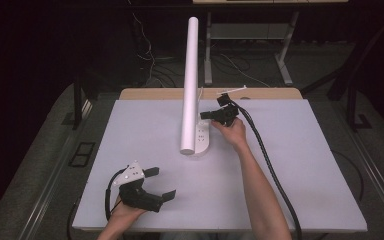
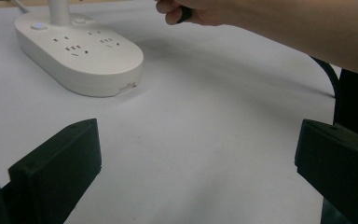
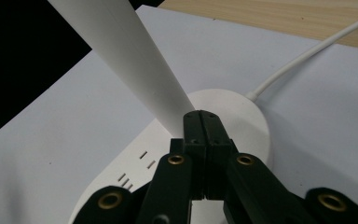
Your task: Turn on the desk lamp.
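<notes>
A white oval socket base sits at the middle back of the table, and a tall white tube rises from it. My right gripper is shut with nothing between its jaws, and its tip hovers over the base right beside the tube. In the right gripper view the shut jaws point at the foot of the tube above the base. My left gripper rests open near the table's front left. Its own view looks at the base across bare table.
A white cord runs from the base toward the wooden back edge. The right gripper's black cable trails down the table's right side. The person's right forearm crosses between the grippers. Desk legs and wires lie beyond the table.
</notes>
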### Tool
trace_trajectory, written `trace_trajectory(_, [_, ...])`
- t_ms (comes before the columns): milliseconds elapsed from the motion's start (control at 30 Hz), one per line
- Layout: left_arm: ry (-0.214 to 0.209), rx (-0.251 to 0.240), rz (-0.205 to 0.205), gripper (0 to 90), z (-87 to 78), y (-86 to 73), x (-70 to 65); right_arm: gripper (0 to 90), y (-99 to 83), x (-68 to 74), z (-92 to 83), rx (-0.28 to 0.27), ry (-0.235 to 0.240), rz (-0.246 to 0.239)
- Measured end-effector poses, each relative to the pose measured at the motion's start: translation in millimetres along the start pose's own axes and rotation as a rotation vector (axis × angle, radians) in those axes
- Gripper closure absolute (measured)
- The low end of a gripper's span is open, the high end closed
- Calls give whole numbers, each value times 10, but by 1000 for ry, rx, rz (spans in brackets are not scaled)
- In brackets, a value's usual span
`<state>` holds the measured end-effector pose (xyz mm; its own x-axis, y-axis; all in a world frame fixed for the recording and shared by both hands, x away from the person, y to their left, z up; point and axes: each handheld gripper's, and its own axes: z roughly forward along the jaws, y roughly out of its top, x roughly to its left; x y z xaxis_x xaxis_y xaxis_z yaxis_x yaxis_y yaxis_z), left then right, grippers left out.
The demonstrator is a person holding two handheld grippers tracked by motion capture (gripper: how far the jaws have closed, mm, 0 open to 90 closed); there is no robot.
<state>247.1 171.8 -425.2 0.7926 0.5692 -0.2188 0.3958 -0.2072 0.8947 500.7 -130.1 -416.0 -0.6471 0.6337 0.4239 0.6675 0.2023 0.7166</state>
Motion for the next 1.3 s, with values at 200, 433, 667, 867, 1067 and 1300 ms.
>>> trace_trajectory(200, [0, -1, 1, 0, -1, 0, -1, 894, -39, -47, 64, 15, -12, -3])
trace_trajectory(433, [0, -4, 1, 0, -5, 2, -10, 895, -87, -100, 152, 36, -30, 23])
trace_trajectory(667, [-1, -5, 1, 0, -2, 1, -22, 895, -90, -93, 130, 39, -52, 18])
trace_trajectory(867, [-4, 2, 7, 0, 3, 3, -21, 896, -112, -104, 130, 25, -40, 27])
trace_trajectory(1067, [-3, -1, 5, 0, 3, 3, -24, 897, -118, -99, 131, 18, -46, 33])
trace_trajectory(1300, [-5, 3, 10, 0, 7, 4, -31, 899, -169, -100, 130, 4, -42, 26])
